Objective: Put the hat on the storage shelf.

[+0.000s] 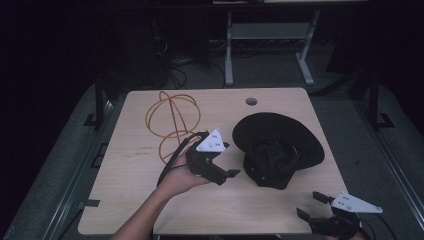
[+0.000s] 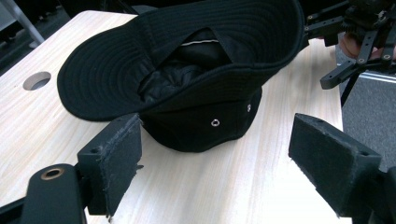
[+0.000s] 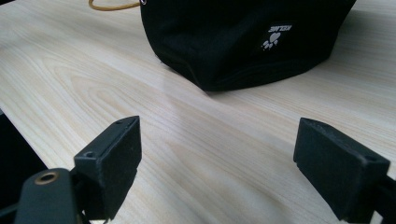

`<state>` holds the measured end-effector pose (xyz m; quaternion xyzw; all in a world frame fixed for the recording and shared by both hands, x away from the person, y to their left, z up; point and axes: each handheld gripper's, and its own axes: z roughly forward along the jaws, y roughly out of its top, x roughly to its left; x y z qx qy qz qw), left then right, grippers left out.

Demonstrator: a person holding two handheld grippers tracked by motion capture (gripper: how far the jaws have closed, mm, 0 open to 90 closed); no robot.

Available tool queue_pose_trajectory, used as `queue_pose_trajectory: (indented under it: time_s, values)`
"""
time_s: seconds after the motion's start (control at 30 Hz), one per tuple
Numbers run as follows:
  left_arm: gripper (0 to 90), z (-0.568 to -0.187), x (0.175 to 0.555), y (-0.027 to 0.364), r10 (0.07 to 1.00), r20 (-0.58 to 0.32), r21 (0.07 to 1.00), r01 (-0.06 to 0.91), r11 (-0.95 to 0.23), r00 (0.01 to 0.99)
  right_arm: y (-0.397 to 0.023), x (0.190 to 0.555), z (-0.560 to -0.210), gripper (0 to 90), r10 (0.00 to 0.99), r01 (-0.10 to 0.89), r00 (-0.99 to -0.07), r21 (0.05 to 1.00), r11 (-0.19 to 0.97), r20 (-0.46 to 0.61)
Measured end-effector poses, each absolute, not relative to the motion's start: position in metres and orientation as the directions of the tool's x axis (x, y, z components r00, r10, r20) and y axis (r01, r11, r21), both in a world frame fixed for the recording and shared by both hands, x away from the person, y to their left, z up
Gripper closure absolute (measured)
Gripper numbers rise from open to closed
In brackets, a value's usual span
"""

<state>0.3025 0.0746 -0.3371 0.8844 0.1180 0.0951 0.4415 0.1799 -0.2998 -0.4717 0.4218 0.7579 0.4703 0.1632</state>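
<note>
A black bucket hat lies upside down on the right half of the light wooden table, its brim upward. My left gripper, held in a hand, hovers just left of the hat, open, jaws pointing at it. In the left gripper view the hat sits ahead of the open left gripper, with nothing between the pads. My right gripper is open at the table's front right edge. Its own view shows the right gripper spread wide before the hat's crown, which bears a white paw logo.
An orange cable lies coiled in loops on the table behind the left hand. A round hole is near the table's far edge. A white-legged frame and dark floor lie beyond the table.
</note>
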Motion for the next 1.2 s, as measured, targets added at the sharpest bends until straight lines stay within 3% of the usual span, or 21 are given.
queue_pose_trajectory:
  time_s: [0.5, 0.83, 1.2]
  values:
    - [16.5, -0.337, 0.328, 0.046, 0.239, 0.058, 0.784, 0.104, -0.613, 0.969, -0.3, 0.18, -0.472, 14.7, 0.788, 0.486, -0.596, 0.851, 0.201, 0.155]
    - [16.7, -0.35, 0.339, 0.032, 0.211, 0.064, 0.717, 0.102, -0.69, 0.975, -0.3, 0.181, -0.472, 14.7, 0.785, 0.484, -0.6, 0.851, 0.203, 0.154]
    - [45.1, -0.357, 0.339, 0.029, 0.192, 0.075, 0.682, 0.09, -0.726, 0.979, -0.298, 0.181, -0.472, 14.8, 0.781, 0.483, -0.605, 0.851, 0.207, 0.153]
